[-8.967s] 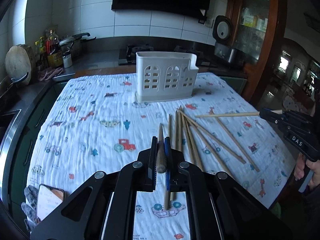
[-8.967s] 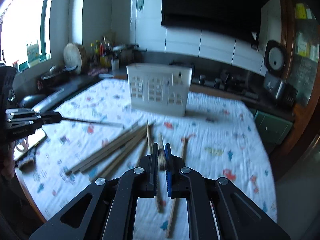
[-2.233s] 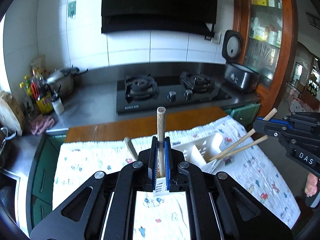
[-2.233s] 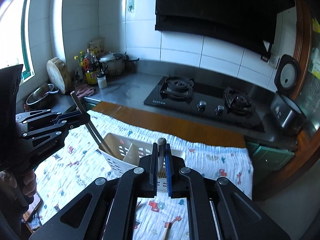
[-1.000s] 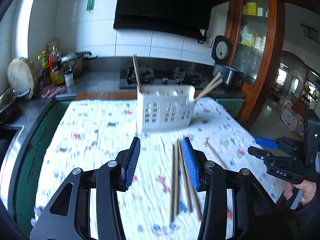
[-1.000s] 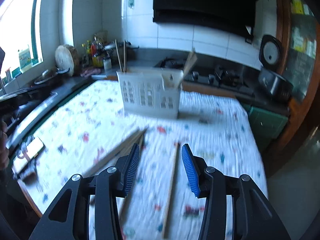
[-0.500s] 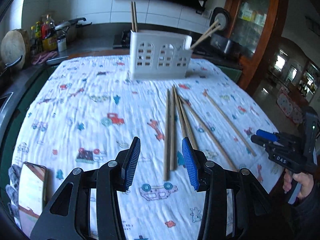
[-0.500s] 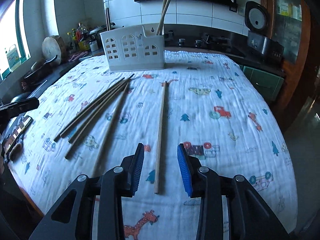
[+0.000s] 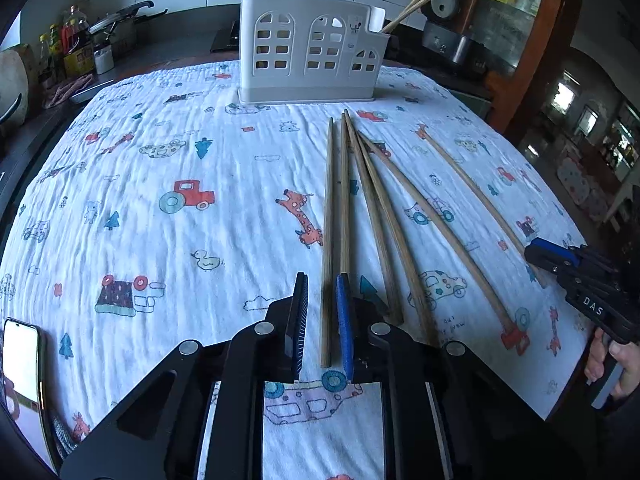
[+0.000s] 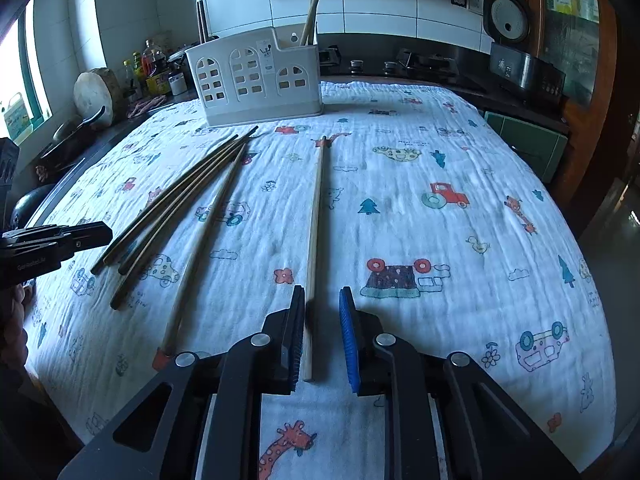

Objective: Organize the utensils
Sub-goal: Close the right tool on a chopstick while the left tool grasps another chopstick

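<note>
Several wooden chopsticks lie on a printed white cloth [image 9: 160,184]. My left gripper [image 9: 322,308] is open, low over the cloth, its jaws straddling the near end of the leftmost chopstick [image 9: 328,216]. My right gripper [image 10: 322,320] is open, its jaws straddling the near end of a lone pale chopstick [image 10: 314,240], which lies close to the left jaw. A white slotted utensil holder [image 9: 308,48] stands at the far side and holds chopsticks at both ends; it also shows in the right wrist view [image 10: 256,80]. The right gripper appears in the left wrist view [image 9: 576,272].
A phone [image 9: 22,364] lies at the cloth's near left corner. A counter with bottles [image 9: 76,48], a pot and a cutting board runs along the left. A rice cooker [image 10: 520,64] and stove stand behind the table. The left gripper shows at the left edge of the right wrist view [image 10: 56,240].
Both grippers have come down and forward over the cloth. Each now has a chopstick end between its open jaws, and the jaws have narrowed somewhat.
</note>
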The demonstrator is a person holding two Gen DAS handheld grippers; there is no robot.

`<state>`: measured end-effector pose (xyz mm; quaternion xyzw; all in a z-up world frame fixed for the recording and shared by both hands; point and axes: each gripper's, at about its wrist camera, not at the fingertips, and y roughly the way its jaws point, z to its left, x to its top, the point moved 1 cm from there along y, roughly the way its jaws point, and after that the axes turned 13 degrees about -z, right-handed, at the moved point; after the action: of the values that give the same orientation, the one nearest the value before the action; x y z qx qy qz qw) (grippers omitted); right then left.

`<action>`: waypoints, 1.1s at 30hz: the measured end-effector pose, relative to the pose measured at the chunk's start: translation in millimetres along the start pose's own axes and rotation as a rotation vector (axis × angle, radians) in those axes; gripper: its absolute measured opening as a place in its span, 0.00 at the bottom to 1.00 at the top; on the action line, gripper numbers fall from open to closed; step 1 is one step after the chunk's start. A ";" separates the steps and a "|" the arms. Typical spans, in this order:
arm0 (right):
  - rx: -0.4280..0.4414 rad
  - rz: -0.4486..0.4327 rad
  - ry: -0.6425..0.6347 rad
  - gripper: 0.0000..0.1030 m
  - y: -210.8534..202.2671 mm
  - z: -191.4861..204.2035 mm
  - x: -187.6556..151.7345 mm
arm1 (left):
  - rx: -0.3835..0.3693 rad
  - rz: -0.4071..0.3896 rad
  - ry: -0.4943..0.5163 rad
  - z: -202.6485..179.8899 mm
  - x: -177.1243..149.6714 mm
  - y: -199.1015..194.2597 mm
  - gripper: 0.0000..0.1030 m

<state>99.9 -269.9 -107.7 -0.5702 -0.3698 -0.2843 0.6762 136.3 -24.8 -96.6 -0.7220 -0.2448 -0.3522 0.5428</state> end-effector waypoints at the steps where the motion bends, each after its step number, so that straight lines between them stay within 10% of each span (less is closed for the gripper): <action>1: 0.003 0.002 0.002 0.17 0.7 -0.3 -0.3 | -0.001 0.004 0.000 -0.3 -0.3 1.9 0.12; 33: -0.002 -0.045 -0.022 0.07 -7.7 2.2 8.6 | 0.028 -0.012 0.000 -3.5 9.0 0.9 0.05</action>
<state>98.2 -268.9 -96.2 -0.5656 -0.3894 -0.2935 0.6651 141.8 -28.7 -89.6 -0.7130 -0.2540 -0.3521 0.5506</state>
